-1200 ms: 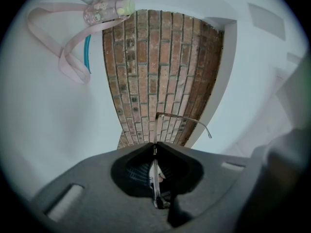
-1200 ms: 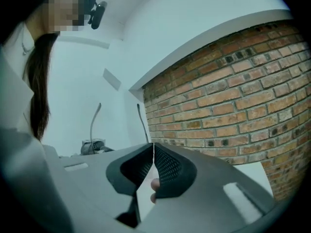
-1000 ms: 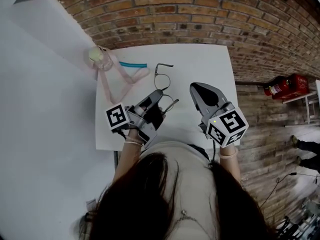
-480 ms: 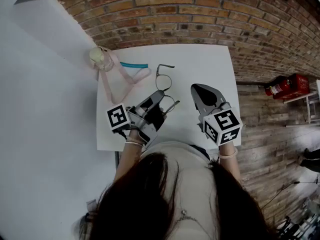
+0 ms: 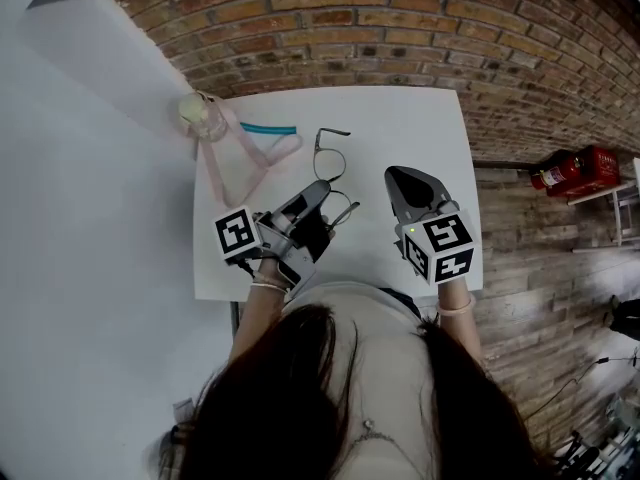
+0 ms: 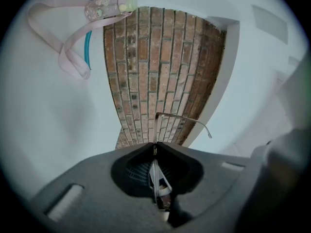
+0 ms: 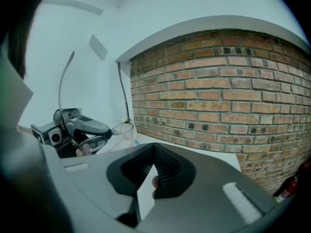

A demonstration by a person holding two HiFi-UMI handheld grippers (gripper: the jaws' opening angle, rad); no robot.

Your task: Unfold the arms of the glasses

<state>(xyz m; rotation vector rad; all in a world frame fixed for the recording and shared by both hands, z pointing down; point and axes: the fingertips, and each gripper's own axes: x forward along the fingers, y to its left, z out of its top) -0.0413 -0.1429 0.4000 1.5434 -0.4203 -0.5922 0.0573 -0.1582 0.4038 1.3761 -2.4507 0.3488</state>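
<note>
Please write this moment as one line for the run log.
left tool shut on glasses | right tool shut, empty, apart from glasses | glasses arms appear unfolded

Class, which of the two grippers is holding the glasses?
The left gripper: its jaws are shut on the glasses, while the right gripper has its jaws shut on nothing.

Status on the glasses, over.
Left gripper shut on glasses. Right gripper shut, empty, apart. Both arms look unfolded. Pink strap lies clear.
</note>
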